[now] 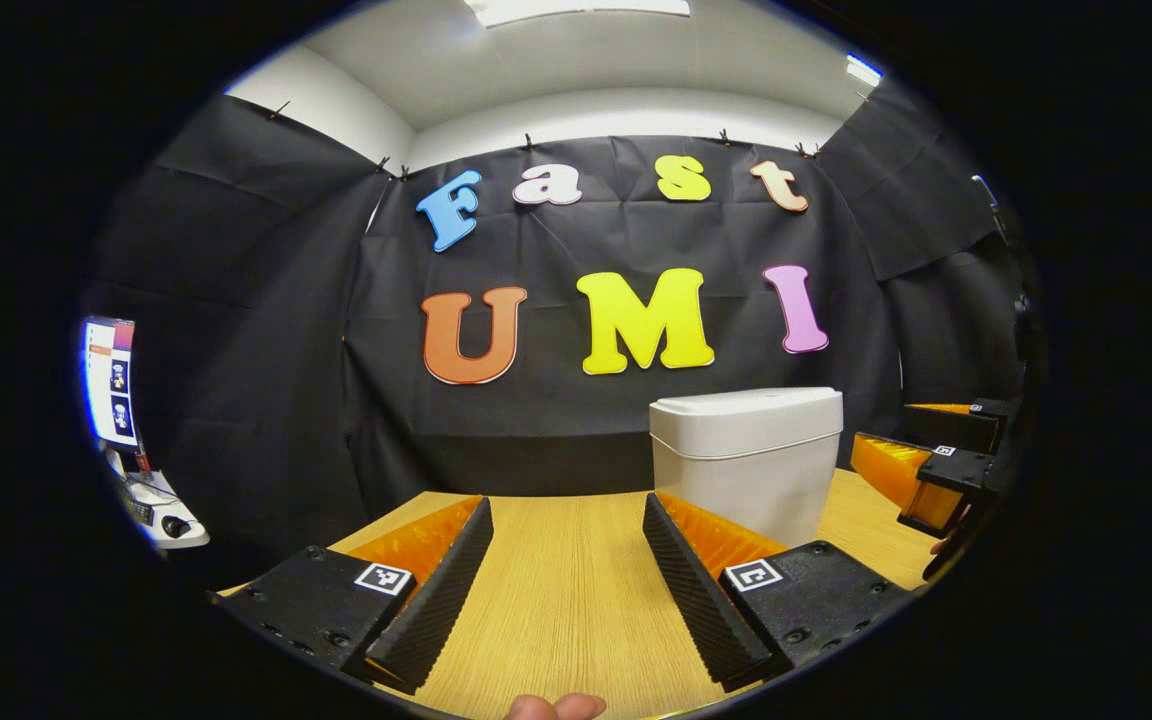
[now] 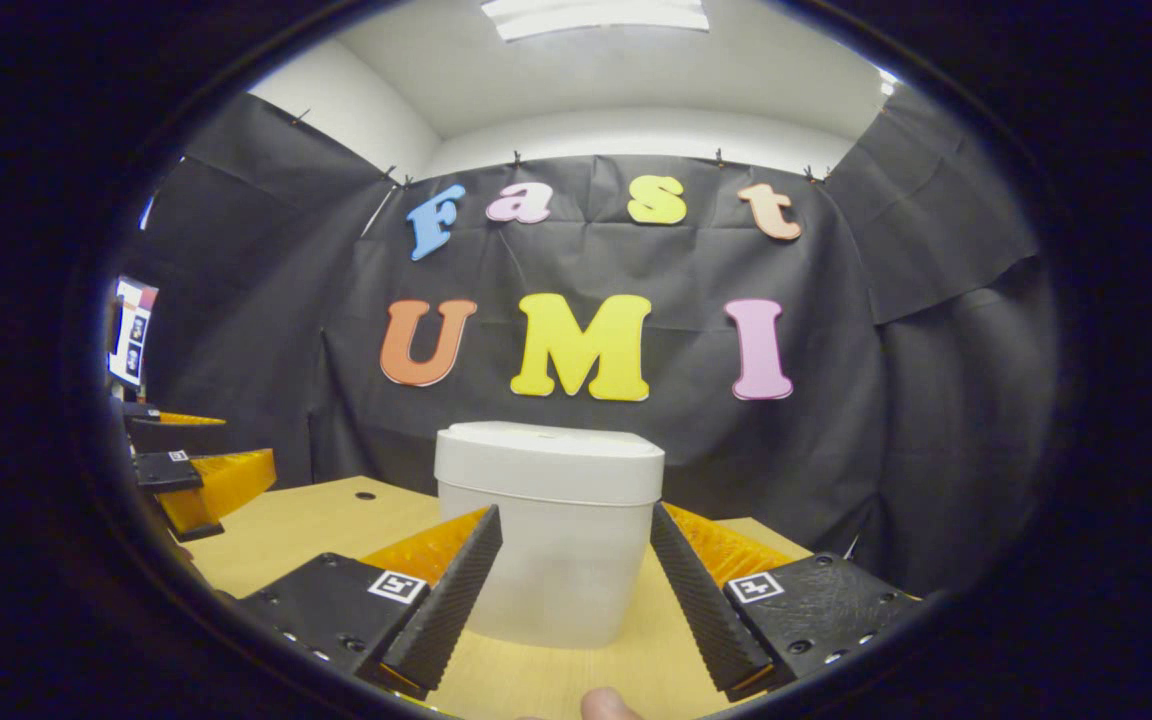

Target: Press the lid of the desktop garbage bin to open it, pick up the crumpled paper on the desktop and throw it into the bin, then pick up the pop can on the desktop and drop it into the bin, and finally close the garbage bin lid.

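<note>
A white bin (image 1: 746, 460) stands on the wooden counter (image 1: 566, 590) with its lid (image 1: 746, 420) down flat, close against the black cloth wall at the back. In the left gripper view the left hand-held gripper (image 1: 568, 570) points past the bin's left side: the bin sits ahead and to the right, partly behind the right-hand finger (image 1: 696, 590), and the gap between the fingers shows bare counter. Its jaws stand wide apart, released, holding nothing. A fingertip (image 1: 556, 707) of the person shows at the very bottom edge of that view.

In the right gripper view the bin (image 2: 549, 530) is straight ahead of the right hand-held gripper (image 2: 576, 580), framed between its two fingers and near them — I cannot tell whether either finger touches the bin's wall. The lid (image 2: 549, 460) rises above the fingertips. These jaws are also spread wide and released, with nothing pinched between them. Another fingertip (image 2: 608, 703) of the person peeks in at the bottom.

Each hand-held gripper turns up in the other's view — the right one at the far right edge of the left gripper view, just beside the bin and level with its lower half, and the left one at the far left edge of the right gripper view, well apart from the bin. A small dark hole (image 2: 365, 495) marks the counter to the left of the bin. At the left of both views, a lit screen (image 1: 109, 380) stands beyond the counter's edge, with a small white desk (image 1: 161, 515) below it.
</note>
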Demonstrator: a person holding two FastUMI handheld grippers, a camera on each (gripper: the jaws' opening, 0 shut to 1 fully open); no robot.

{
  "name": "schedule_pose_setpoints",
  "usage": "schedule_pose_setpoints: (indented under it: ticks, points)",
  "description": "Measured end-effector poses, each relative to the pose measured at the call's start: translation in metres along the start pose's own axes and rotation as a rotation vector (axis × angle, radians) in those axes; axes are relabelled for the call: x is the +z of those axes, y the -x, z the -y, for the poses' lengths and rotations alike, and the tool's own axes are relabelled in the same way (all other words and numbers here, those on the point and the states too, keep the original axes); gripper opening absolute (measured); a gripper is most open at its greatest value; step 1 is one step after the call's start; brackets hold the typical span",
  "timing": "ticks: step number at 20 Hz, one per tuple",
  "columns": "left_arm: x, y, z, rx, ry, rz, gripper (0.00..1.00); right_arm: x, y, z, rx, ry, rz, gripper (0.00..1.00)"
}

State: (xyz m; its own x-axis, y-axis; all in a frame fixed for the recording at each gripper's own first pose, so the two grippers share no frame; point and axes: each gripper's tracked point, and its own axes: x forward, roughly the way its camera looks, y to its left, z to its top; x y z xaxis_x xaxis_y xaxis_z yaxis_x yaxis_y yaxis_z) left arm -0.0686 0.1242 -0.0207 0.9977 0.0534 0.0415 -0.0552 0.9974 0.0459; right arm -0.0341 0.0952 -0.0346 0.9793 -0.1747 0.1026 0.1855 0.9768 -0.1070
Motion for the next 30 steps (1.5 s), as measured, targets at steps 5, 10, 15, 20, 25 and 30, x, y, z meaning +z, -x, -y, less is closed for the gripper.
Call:
schedule_pose_setpoints:
  ticks: [5, 10, 15, 20, 25, 30]
  points:
    - [-0.003, -0.001, -0.001, 0.000, 0.006, -0.009, 0.98, 0.000, 0.007, 0.003, -0.013, 0.000, -0.012, 0.93]
    - [-0.006, -0.003, 0.005, -0.010, 0.010, -0.012, 0.98, -0.004, 0.008, 0.006, -0.019, -0.007, -0.026, 0.93]
    - [-0.007, -0.004, 0.011, -0.018, 0.000, -0.016, 0.98, -0.006, 0.007, 0.005, -0.020, -0.018, -0.032, 0.94]
    - [-0.010, -0.004, 0.006, 0.002, 0.013, -0.028, 0.98, -0.010, 0.007, 0.006, -0.023, -0.031, -0.042, 0.94]
    - [-0.007, -0.003, 0.007, 0.006, 0.017, -0.026, 0.98, -0.009, 0.011, 0.006, -0.021, -0.025, -0.039, 0.93]
    - [-0.007, -0.002, 0.012, -0.004, 0.015, -0.026, 0.98, -0.011, 0.011, 0.007, -0.024, -0.031, -0.044, 0.93]
